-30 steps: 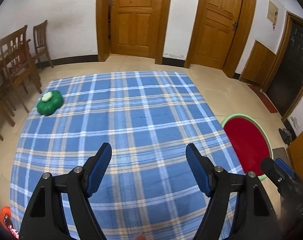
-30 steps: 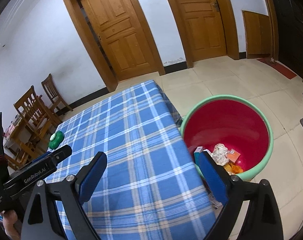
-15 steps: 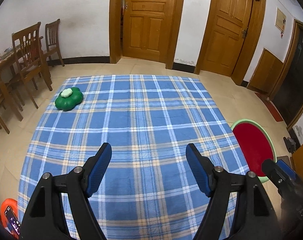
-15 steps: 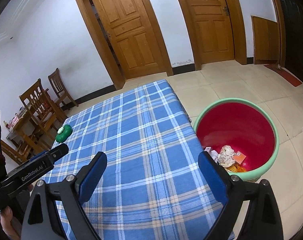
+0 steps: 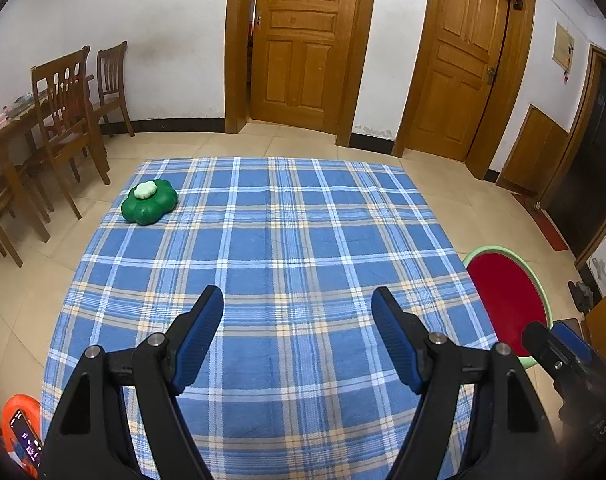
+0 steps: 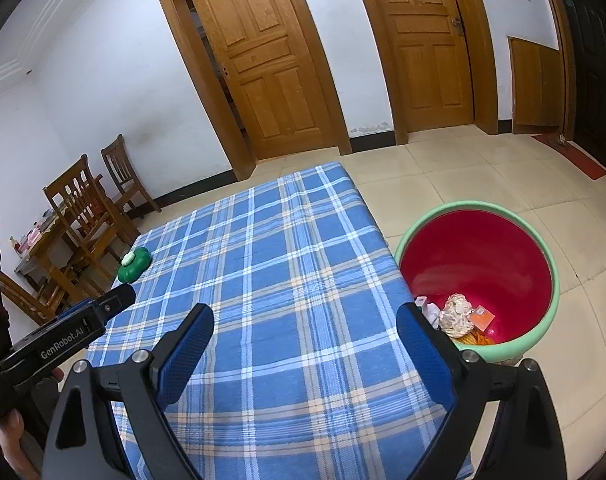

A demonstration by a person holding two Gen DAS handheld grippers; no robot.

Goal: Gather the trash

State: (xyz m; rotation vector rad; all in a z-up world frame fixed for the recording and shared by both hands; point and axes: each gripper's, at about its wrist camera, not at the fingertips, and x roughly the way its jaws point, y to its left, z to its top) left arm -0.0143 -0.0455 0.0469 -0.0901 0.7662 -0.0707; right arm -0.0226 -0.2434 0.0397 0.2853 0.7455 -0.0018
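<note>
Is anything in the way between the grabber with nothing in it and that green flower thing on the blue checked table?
Nothing visible. Only bare checked tablecloth lies between the open left hand-held gripper and the green flower-shaped thing at the table's far left corner.

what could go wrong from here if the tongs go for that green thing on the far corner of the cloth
The green flower-shaped object sits near the blue plaid cloth's edge, so a nudge might push it off. It may not be trash at all. The bin stands off the opposite side, so a long carry from the left tongs risks a drop.
</note>
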